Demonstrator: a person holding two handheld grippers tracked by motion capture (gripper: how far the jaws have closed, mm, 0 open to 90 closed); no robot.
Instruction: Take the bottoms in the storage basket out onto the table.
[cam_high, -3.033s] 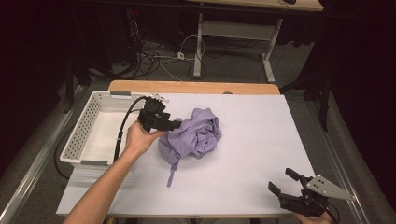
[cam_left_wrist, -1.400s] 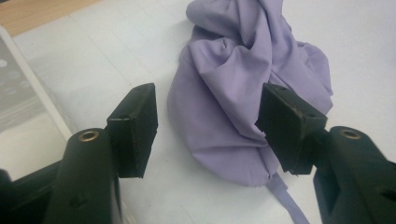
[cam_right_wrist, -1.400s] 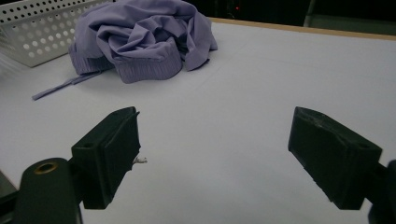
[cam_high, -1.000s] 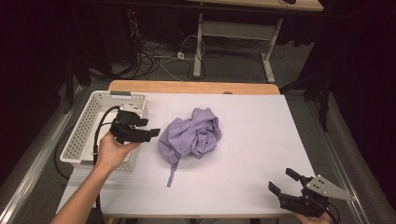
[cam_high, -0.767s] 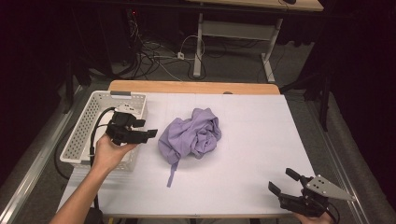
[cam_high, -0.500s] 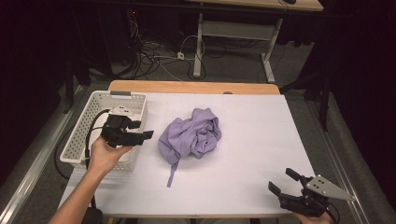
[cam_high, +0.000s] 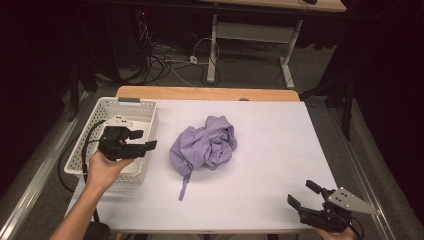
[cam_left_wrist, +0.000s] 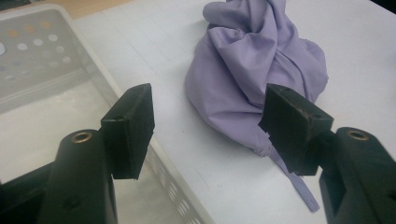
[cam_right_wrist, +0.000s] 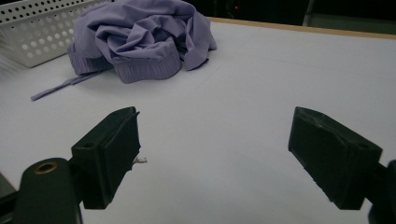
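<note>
Two black tongs held spread and empty over a white-covered table.

The right black two-jaw gripper (cam_high: 305, 195) sits low at the near edge, jaws apart, well short of the crumpled lilac cloth garment (cam_high: 204, 145). The left black two-jaw gripper (cam_high: 145, 145), gripped from beneath by a hand (cam_high: 102, 167), hangs released above the white perforated plastic basket (cam_high: 145, 112), the garment just ahead. Beyond the white table covering (cam_high: 280, 130), cables (cam_high: 167, 62) litter a dark floor.

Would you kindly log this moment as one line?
left gripper: open, over basket | right gripper: open, near table edge | purple garment: crumpled mid-table, ungrasped
</note>
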